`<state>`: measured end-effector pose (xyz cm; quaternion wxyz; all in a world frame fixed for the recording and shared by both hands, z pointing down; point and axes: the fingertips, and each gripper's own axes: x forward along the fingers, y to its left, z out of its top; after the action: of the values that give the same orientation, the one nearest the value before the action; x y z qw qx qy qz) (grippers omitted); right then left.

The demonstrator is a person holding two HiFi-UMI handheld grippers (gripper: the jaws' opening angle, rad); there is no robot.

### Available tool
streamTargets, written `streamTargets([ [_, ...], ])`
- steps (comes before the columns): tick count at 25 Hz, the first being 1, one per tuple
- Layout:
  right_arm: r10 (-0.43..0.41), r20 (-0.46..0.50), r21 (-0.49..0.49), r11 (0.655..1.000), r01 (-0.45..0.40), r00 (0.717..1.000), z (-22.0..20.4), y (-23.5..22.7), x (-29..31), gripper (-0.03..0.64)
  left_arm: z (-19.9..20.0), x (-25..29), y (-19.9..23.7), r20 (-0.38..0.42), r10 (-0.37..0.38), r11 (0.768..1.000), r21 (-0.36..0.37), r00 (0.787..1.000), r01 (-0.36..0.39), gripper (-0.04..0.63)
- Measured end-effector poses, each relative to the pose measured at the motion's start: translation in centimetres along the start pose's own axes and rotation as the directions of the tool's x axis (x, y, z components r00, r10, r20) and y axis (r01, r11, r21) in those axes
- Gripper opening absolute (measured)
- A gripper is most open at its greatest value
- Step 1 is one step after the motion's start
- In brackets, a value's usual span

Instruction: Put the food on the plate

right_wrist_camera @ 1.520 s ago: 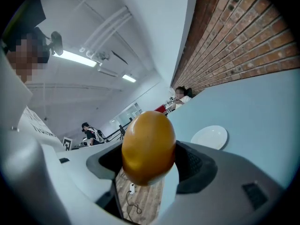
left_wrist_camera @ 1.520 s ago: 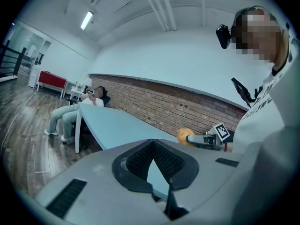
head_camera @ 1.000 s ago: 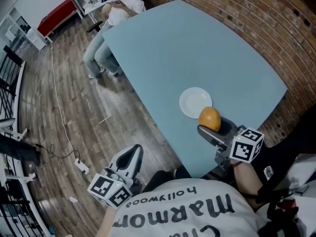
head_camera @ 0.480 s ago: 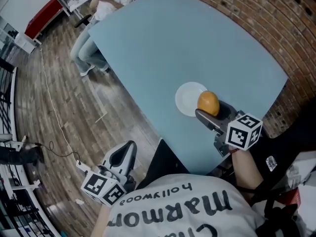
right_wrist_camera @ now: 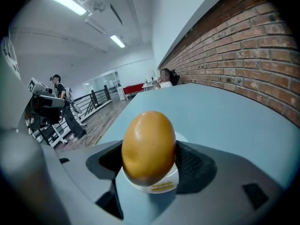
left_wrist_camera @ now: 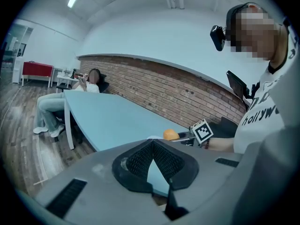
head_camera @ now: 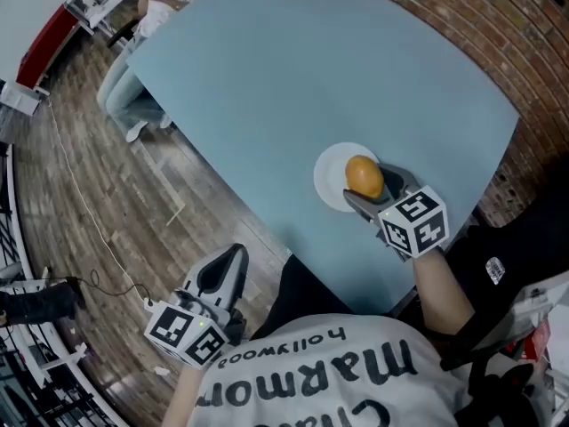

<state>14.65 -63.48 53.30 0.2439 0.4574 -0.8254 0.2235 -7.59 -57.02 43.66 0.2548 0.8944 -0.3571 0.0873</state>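
Note:
An orange egg-shaped food item (head_camera: 364, 176) is held over the near right part of the small white plate (head_camera: 332, 179) on the light blue table (head_camera: 293, 87). My right gripper (head_camera: 372, 185) is shut on it; in the right gripper view the orange food (right_wrist_camera: 148, 146) fills the space between the jaws, with the plate (right_wrist_camera: 152, 182) showing under it. My left gripper (head_camera: 224, 274) hangs off the table's near edge, over the floor, shut and holding nothing. From the left gripper view the orange food (left_wrist_camera: 170, 134) shows far off on the table.
A brick wall (head_camera: 507, 43) runs along the table's far and right side. A seated person (head_camera: 142, 25) is at the table's far left end. Wooden floor (head_camera: 80, 203) with a white cable lies to the left. Railings and a standing person (right_wrist_camera: 58, 102) show in the right gripper view.
My right gripper has carried the orange food forward from the table's near edge to above the plate. The left gripper stayed low by the floor, nearly still.

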Motion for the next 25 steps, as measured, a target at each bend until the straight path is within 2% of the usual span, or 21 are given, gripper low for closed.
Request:
streamTargets([
  [4,-0.041,-0.1,-0.033,0.999,0.038,0.994,-1.3,-0.9,1.3,0.319,0.2,0.2,0.9,-0.021,0.006,1.0,-0.016,1.0,-0.007,0.006],
  [8,-0.074,-0.146,-0.053,0.996,0.067,0.986,-1.6,-1.1,3.2,0.318,0.4,-0.1,3.2,-0.021,0.027,0.999,-0.025,0.999,-0.027,0.006],
  [13,-0.074,-0.141,-0.053,0.996,0.067,0.987,-1.8,-1.2,5.1,0.319,-0.6,0.4,4.9,-0.031,0.035,0.999,-0.04,0.999,-0.036,0.006],
  [21,-0.117,-0.161,-0.109,0.989,0.1,0.98,-1.8,-1.2,5.5,0.319,-0.8,0.2,5.3,-0.033,0.032,0.998,-0.059,0.999,-0.034,0.006],
  [25,-0.097,-0.148,-0.072,0.994,0.087,0.984,-2.0,-1.1,6.2,0.319,-1.1,0.4,6.0,-0.031,0.039,0.997,-0.063,0.999,-0.041,0.006],
])
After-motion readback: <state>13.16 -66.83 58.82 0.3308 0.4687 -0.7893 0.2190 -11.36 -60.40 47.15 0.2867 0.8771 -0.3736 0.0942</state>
